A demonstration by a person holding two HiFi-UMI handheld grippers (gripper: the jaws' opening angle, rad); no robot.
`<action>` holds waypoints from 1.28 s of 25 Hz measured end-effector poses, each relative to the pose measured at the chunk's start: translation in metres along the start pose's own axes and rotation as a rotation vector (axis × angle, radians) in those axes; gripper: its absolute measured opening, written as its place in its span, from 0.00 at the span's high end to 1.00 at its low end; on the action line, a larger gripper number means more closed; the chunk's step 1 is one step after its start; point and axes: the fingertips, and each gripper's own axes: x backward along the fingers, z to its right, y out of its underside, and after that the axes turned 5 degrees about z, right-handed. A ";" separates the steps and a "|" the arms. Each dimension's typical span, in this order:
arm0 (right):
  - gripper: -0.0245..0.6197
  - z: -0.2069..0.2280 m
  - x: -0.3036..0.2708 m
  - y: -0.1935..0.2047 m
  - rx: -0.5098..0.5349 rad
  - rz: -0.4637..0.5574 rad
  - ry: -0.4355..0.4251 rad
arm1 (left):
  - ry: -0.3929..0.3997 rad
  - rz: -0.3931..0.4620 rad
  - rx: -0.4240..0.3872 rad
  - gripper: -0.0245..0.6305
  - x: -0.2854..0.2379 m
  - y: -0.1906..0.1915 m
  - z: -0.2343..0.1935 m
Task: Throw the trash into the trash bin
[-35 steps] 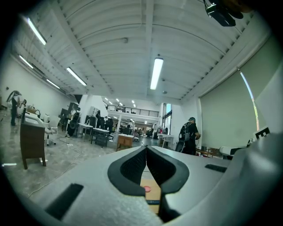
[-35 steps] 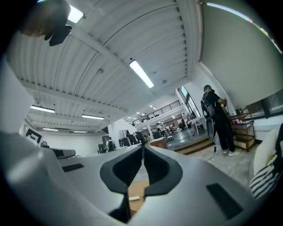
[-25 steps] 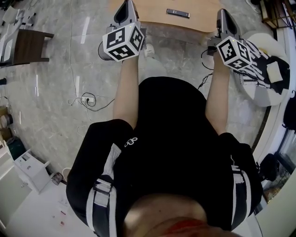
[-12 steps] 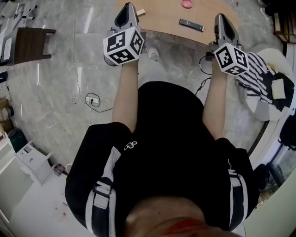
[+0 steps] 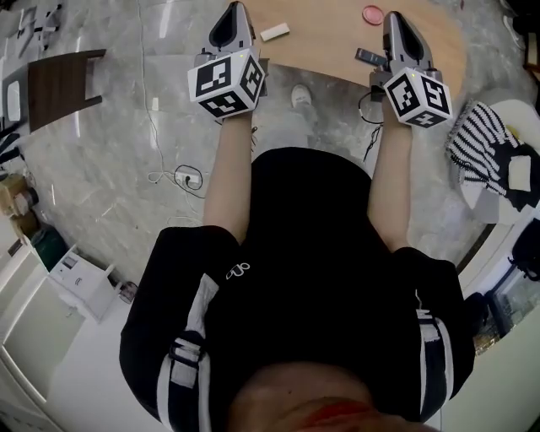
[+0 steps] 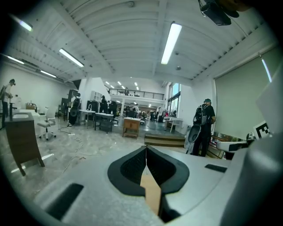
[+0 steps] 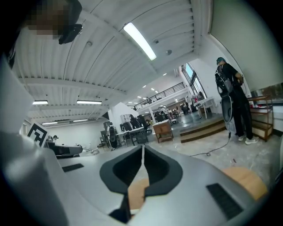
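My left gripper (image 5: 234, 10) and right gripper (image 5: 394, 17) are held out level, side by side, their tips over the near edge of a wooden table (image 5: 329, 38). Both are shut, with nothing between the pads (image 6: 140, 164) (image 7: 132, 165). A small white piece (image 5: 274, 33) lies on the table just right of the left gripper. Between the white piece and the right gripper's tip sits a pink round thing (image 5: 372, 13). A black remote (image 5: 368, 57) lies beside the right gripper. No trash bin shows in any view.
A dark wooden chair (image 5: 59, 80) stands to the left, and a power strip with cables (image 5: 184, 177) lies on the floor. A round white table with a striped cloth (image 5: 485, 152) is at the right. A person with a backpack (image 6: 204, 128) stands far ahead by low steps (image 6: 164, 140).
Both grippers have moved forward from the floor to over the table's edge. The table has slid nearer in the head view, and the white piece and pink thing have come into sight.
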 end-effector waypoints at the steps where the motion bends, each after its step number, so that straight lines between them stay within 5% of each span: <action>1: 0.93 -0.003 -0.010 0.000 0.009 -0.006 -0.002 | 0.001 -0.004 0.005 0.95 -0.009 0.000 -0.006; 12: 0.93 0.005 -0.059 0.050 0.057 -0.181 -0.043 | -0.036 -0.109 0.121 0.95 -0.062 0.063 -0.019; 32: 0.93 -0.041 -0.083 0.297 0.091 -0.634 -0.303 | -0.232 -0.353 0.356 0.95 -0.052 0.293 -0.075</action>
